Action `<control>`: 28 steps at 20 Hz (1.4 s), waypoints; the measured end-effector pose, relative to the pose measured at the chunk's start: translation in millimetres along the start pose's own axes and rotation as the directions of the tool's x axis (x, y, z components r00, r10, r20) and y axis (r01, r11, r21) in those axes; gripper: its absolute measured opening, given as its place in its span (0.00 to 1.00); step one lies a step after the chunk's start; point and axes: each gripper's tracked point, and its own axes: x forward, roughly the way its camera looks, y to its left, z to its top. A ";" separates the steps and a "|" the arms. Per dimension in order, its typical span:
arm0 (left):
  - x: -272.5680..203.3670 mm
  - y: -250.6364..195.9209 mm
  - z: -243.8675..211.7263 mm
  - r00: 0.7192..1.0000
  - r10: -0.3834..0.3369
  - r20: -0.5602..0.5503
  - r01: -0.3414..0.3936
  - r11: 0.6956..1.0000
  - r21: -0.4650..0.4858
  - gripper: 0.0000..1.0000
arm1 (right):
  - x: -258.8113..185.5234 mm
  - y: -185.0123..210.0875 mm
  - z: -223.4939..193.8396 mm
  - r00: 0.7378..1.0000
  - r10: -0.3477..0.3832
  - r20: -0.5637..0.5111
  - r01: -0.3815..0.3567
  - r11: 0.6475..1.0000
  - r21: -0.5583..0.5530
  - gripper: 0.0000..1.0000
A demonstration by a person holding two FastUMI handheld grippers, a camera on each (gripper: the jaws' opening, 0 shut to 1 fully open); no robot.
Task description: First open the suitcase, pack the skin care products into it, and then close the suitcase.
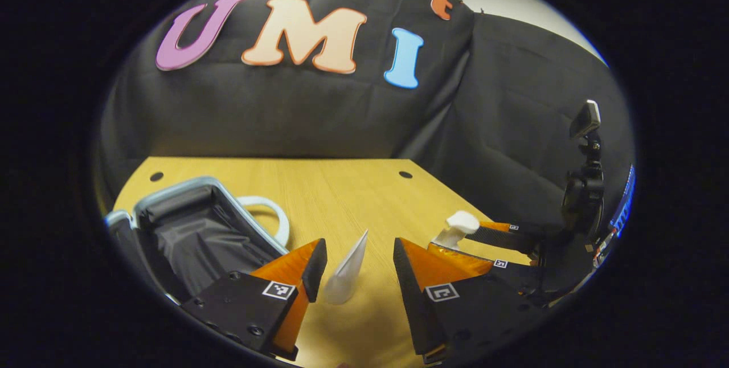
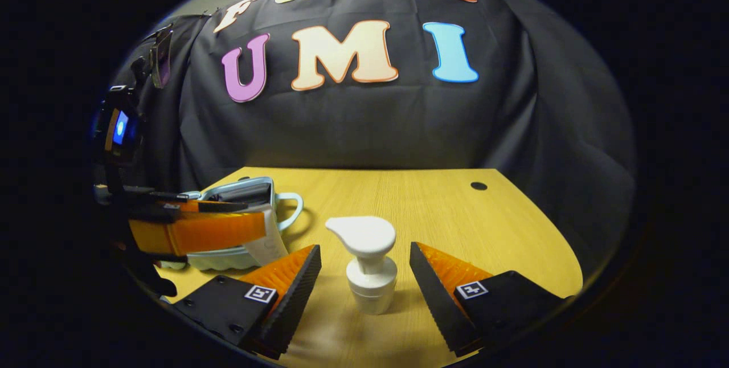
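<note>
Both grippers are spread wide: left gripper around the white tube, right gripper around the pump bottle, beside the open suitcase. A bump could tip either

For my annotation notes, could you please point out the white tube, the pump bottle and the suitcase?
white tube [image 1: 348, 270], left gripper view, mid-body.
pump bottle [image 2: 370, 285], right gripper view, collar under the pump head.
suitcase [image 1: 171, 191], left gripper view, pale rim.

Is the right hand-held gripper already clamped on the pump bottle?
No. In the right gripper view the pump bottle stands on the table between the open fingers of the right hand-held gripper, with a clear gap on each side.
</note>
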 end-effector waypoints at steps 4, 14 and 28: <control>24.4 9.0 -32.3 0.998 0.020 -0.058 -0.022 0.999 -0.034 0.68 | 15.6 -3.3 -21.1 0.999 0.005 -0.041 -0.005 1.000 0.013 0.98; 46.9 17.1 -54.1 0.992 0.001 -0.129 -0.016 0.993 -0.114 0.33 | 33.2 -1.7 -50.5 0.993 0.018 -0.117 -0.023 0.999 -0.043 0.61; -82.1 94.7 40.8 0.986 0.082 -0.146 -0.104 0.984 -0.146 0.33 | -16.0 44.6 -1.4 0.995 0.022 -0.102 -0.022 1.000 0.004 0.60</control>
